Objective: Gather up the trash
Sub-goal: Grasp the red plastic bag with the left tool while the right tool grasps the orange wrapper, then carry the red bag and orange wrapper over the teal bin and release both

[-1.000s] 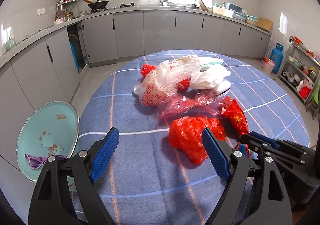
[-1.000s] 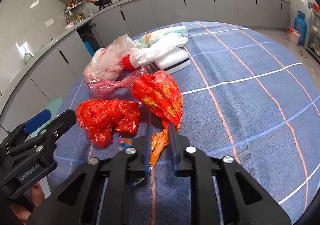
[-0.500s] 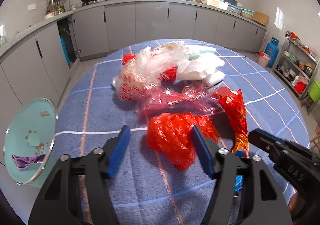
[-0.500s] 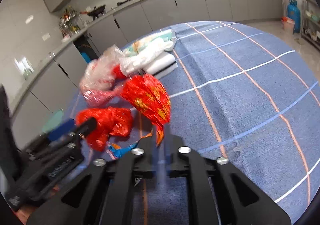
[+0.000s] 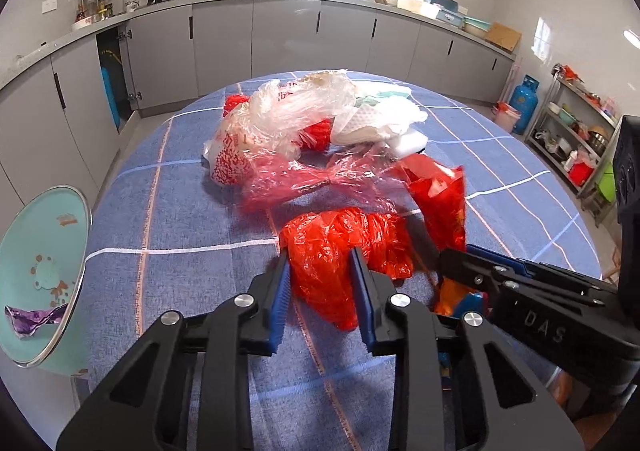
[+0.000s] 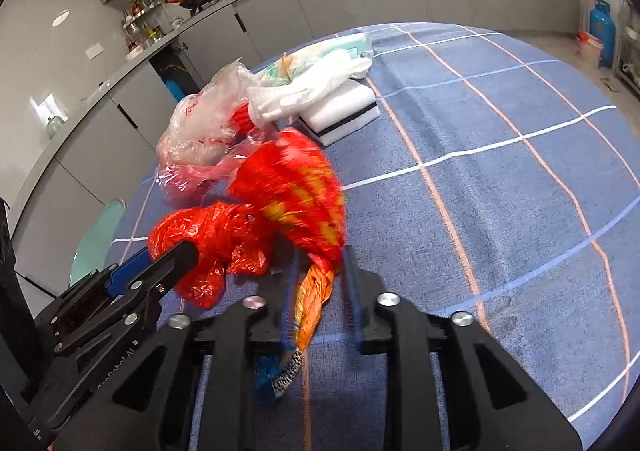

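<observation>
A crumpled red plastic bag (image 5: 340, 247) lies on the blue checked tablecloth (image 5: 180, 219). My left gripper (image 5: 322, 283) has its jaws closing around the bag's near end; it also shows in the right wrist view (image 6: 208, 239). A red and orange snack wrapper (image 6: 296, 191) lies to its right. My right gripper (image 6: 320, 287) has its fingers partly apart around the wrapper's orange tail (image 6: 316, 299), blurred by motion. Behind lie a pink clear bag (image 5: 312, 183), a clear bag with red print (image 5: 256, 131) and white foam pieces (image 6: 344, 115).
A light green bin (image 5: 40, 267) with a purple wrapper inside stands left of the table. Grey kitchen cabinets (image 5: 280, 39) run along the back. A blue gas cylinder (image 5: 524, 103) and a metal shelf (image 5: 576, 139) stand at the right.
My left gripper moved forward and narrowed around the red bag. My right gripper's fingers opened a little around the wrapper and it pushed toward the pile.
</observation>
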`<state>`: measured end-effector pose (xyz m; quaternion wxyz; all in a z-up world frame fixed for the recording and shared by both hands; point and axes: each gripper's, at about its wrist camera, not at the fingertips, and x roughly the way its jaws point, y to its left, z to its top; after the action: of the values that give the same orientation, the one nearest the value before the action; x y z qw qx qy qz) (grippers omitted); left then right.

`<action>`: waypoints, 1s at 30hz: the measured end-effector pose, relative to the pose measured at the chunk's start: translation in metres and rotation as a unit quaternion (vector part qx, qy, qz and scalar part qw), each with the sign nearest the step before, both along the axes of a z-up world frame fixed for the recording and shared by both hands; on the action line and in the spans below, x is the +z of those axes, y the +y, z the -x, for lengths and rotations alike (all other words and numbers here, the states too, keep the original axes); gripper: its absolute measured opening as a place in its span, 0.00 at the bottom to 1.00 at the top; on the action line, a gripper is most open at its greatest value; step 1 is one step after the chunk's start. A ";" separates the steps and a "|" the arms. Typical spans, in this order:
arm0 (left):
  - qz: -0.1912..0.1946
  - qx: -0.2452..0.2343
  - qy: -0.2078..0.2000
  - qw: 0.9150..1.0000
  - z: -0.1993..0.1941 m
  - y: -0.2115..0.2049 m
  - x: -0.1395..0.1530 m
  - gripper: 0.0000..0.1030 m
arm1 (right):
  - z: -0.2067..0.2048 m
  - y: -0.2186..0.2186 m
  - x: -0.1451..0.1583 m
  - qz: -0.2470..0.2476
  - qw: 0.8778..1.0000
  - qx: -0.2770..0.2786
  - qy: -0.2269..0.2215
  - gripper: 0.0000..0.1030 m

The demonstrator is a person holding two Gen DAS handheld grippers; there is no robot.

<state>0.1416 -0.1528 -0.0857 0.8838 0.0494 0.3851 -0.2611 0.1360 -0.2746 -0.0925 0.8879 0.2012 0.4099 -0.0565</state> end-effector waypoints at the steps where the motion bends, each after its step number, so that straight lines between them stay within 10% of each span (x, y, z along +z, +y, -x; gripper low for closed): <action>1: 0.001 -0.001 0.000 1.000 0.000 0.000 0.000 0.25 | 0.000 0.000 0.000 0.000 1.000 0.001 -0.001 0.18; 30: 0.044 0.008 -0.044 0.998 0.033 0.045 0.045 0.18 | 0.046 0.001 0.036 0.010 0.995 -0.049 -0.088 0.15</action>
<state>0.1085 -0.1076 -0.0412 0.9031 0.0184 0.3345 -0.2687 0.0898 -0.2733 -0.0562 0.9188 0.2163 0.3188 -0.0860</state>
